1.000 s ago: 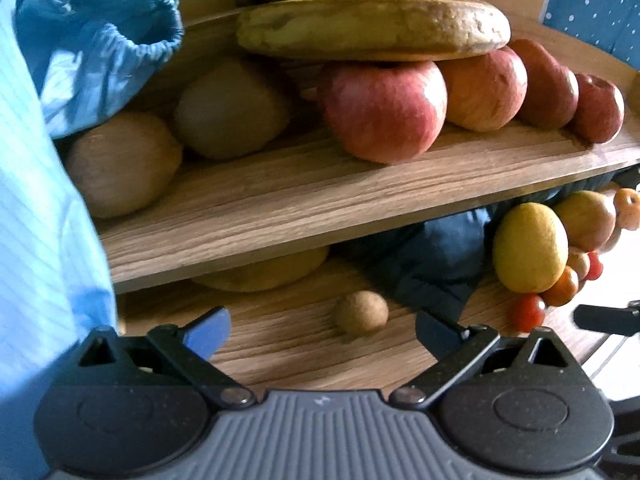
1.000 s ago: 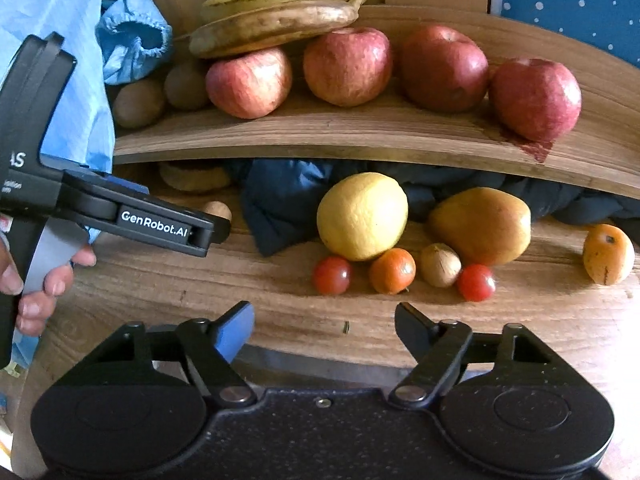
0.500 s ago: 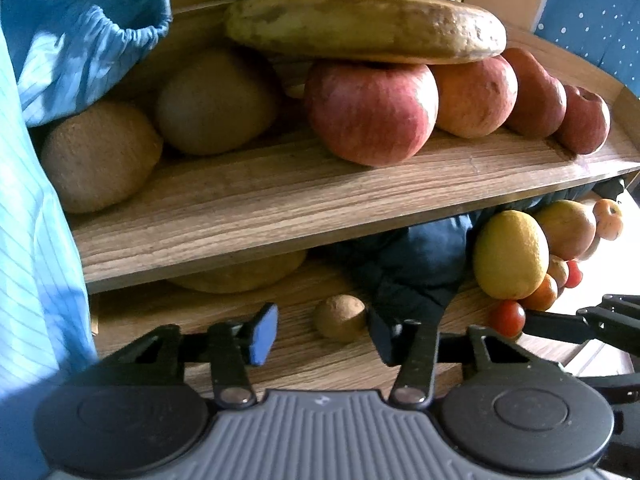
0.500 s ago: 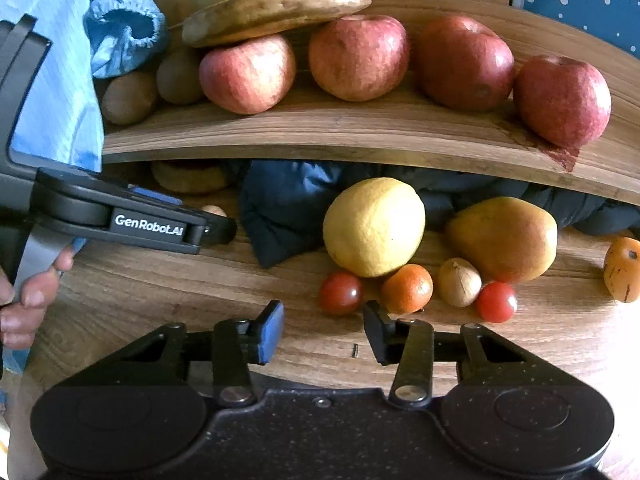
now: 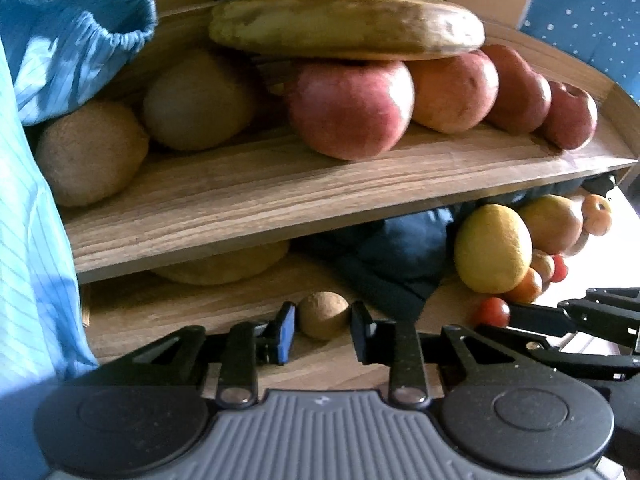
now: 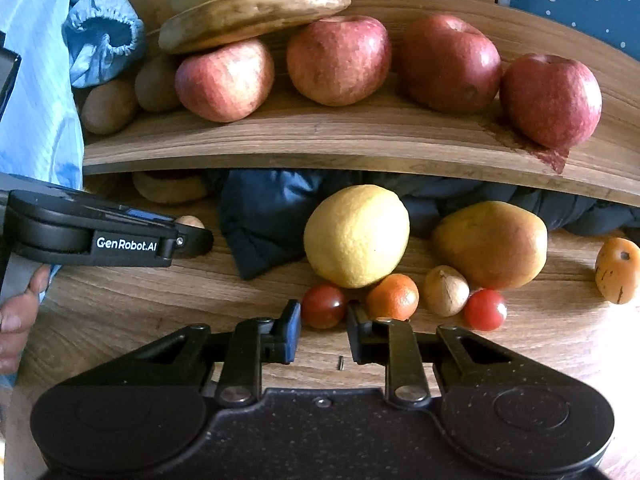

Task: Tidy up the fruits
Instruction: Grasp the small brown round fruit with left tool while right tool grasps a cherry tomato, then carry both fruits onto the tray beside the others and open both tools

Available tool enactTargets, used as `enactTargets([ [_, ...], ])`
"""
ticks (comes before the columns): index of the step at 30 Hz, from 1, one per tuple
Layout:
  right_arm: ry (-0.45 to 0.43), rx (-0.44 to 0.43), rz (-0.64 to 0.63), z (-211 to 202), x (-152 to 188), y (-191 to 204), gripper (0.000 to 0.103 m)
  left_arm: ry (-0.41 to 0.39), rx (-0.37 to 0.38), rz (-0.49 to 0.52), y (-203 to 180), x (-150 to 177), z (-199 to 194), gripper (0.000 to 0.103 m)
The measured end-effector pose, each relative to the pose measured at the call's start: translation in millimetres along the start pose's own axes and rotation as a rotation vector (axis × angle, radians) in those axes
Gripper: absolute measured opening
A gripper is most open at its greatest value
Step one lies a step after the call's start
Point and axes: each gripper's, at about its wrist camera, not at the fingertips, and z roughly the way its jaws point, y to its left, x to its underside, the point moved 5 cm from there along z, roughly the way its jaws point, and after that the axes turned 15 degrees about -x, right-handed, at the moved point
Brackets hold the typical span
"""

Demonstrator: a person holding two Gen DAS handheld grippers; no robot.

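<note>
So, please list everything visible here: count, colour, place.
bananas: several, yellow-brown, upper shelf
apples: 4, red, upper shelf
kiwis: 2, brown, upper shelf, left end
lemon: 1, yellow, lower board
mango: 1, yellow-brown, right of lemon
cherry tomato: 2, red, lower board
mandarin: 1, orange, before lemon
nut-like fruit: 1, tan, right of mandarin
spotted fruit: 1, orange, far right
small brown fruit: 1, lower board, left
cloth: 1, dark blue, under shelf
left gripper: black, jaws shut on small brown fruit
right gripper: black, jaws shut on one cherry tomato
hand: 1, on left gripper's handle
sleeve: light blue, left edge
</note>
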Motion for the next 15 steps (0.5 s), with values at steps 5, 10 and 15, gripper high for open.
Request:
enactTargets([
  [5,-0.016,-0.018,-0.001,-11,3,3,0.025,-0.014,0.008,0.015,-9,5,-13,0.032],
  [10,-0.04,-0.017,-0.014,-28,7,8,0.025,-0.04,0.011,0.017,-14,13,-29,0.032],
  [15,-0.066,-0.015,-0.026,-48,15,13,0.025,-0.064,0.015,0.012,-23,22,-52,0.032],
])
